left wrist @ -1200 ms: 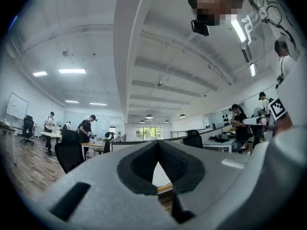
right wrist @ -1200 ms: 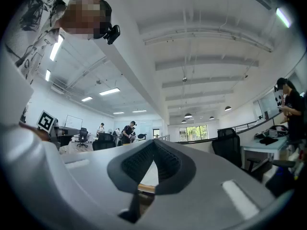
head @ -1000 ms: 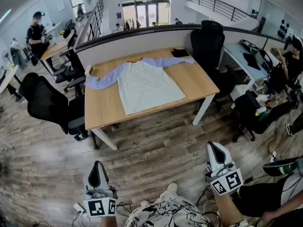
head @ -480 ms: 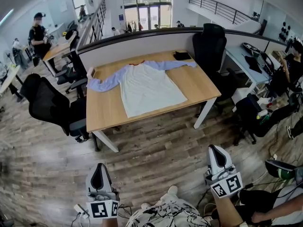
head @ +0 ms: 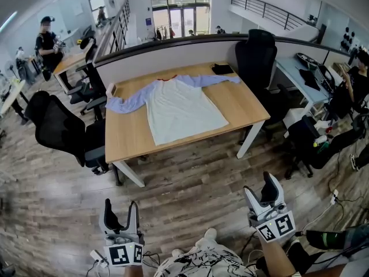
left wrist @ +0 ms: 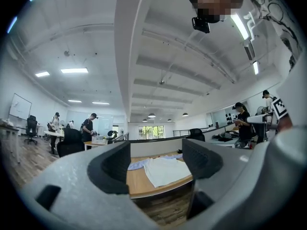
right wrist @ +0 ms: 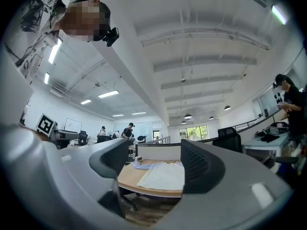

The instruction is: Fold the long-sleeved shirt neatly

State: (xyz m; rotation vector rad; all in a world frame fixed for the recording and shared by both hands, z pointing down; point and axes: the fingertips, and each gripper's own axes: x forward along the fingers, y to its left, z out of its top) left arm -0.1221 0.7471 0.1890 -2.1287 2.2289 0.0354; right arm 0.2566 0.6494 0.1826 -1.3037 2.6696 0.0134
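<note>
A long-sleeved shirt [head: 181, 105] with a white body and pale blue sleeves lies spread flat on the wooden table [head: 130, 134], sleeves out to both sides. It shows far off between the jaws as the shirt [left wrist: 163, 169] in the left gripper view and the shirt [right wrist: 165, 175] in the right gripper view. My left gripper [head: 121, 210] and right gripper [head: 263, 190] hang low over the floor, well short of the table. Both have just been opening, and nothing sits between their jaws.
Black office chairs stand left of the table [head: 60, 128] and behind its right end [head: 256, 53]. A small black object [head: 222, 68] rests on the far right corner. A partition wall [head: 167, 53] backs the table. People sit or stand at desks on both sides.
Both grippers' jaws, shut in the earlier frames, now stand apart. The hands stay low in front of me; the shirt has not moved.
</note>
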